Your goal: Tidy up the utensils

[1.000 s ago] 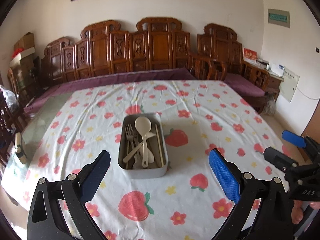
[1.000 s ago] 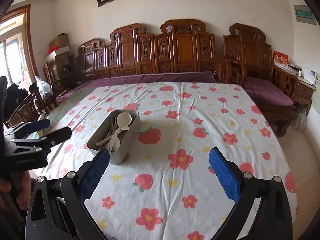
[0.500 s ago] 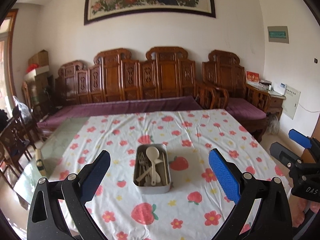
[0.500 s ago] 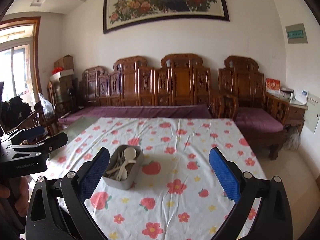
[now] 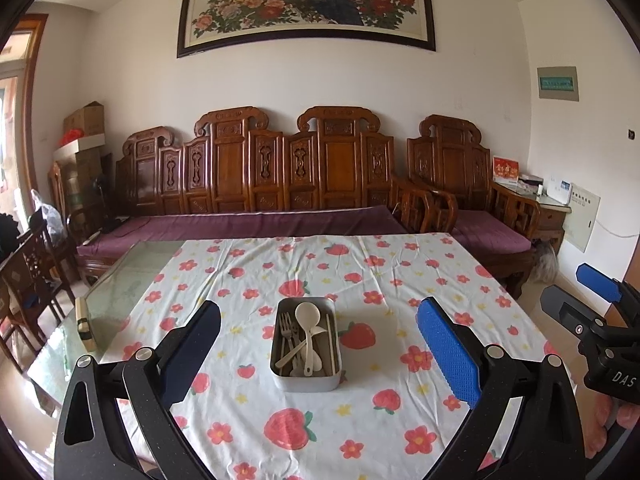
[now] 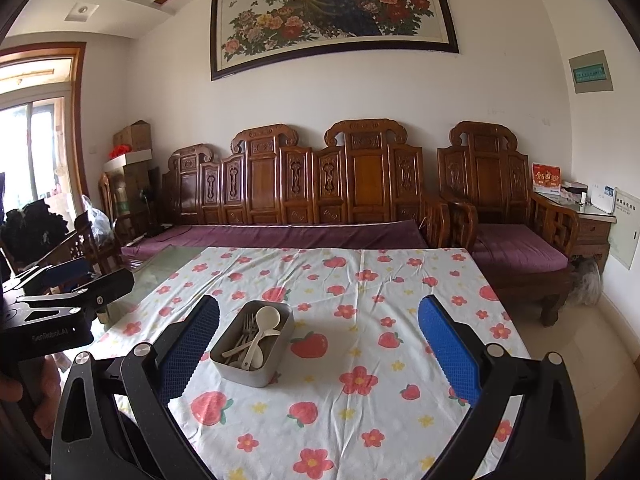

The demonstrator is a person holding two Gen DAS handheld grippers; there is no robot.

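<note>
A grey metal box (image 5: pixel 306 380) stands on the flowered tablecloth (image 5: pixel 400 272) in the middle of the table. Inside lie a cream spoon (image 5: pixel 307 316), forks (image 5: pixel 286 330) and chopsticks (image 5: pixel 329 340). The box also shows in the right wrist view (image 6: pixel 240 372), with the spoon (image 6: pixel 267 318) in it. My left gripper (image 5: pixel 318 354) is open and empty, held back from the table, the box between its fingers in the view. My right gripper (image 6: pixel 318 350) is open and empty, back and to the right of the box.
A carved wooden bench with purple cushions (image 5: pixel 256 224) runs along the far side of the table. The glass tabletop (image 5: pixel 120 292) is bare at the left, with a small block (image 5: pixel 85 330) on it. Wooden chairs (image 5: pixel 28 272) stand at the left.
Both grippers have pulled back and up from the table, so the box looks smaller and farther. Both stay open and empty.
</note>
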